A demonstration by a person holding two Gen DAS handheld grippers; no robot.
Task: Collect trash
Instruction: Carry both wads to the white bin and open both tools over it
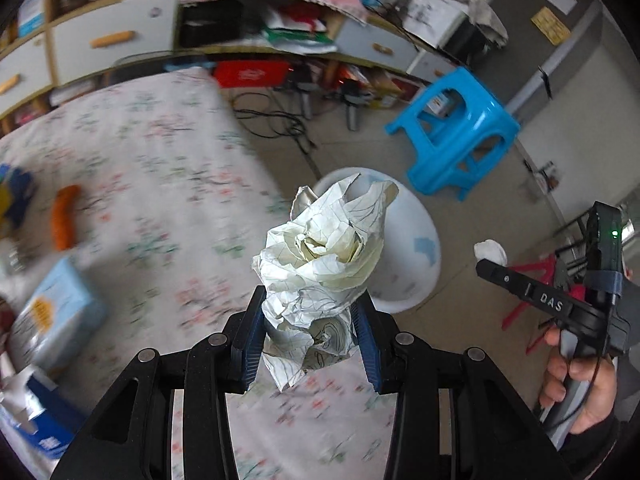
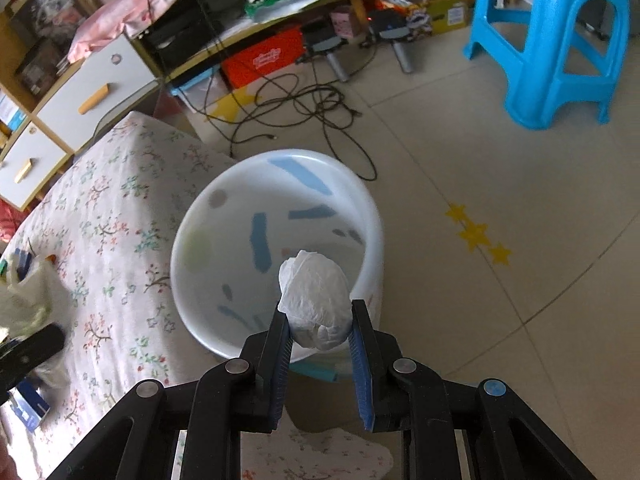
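Your left gripper (image 1: 310,334) is clenched on a crumpled ball of lined cream paper (image 1: 320,276), held above the floral-print bedspread (image 1: 160,184) near its edge. Your right gripper (image 2: 320,344) pinches a white wadded tissue (image 2: 314,300) directly over the open white plastic bin with blue patches (image 2: 224,216), beside the bed. A bright blue plastic stool (image 2: 556,40) and tangled black cables (image 2: 312,108) lie beyond.

You have a bright blue plastic stool (image 2: 554,46) standing on the beige tiled floor (image 2: 500,168), well apart from the floral-printed bed cover (image 2: 108,216). Tangled black cables (image 2: 304,112) lie near a red cardboard box (image 2: 260,60) under the wooden shelf unit with grey drawers (image 2: 92,96). Yellow star stickers (image 2: 476,234) dot the tiles.
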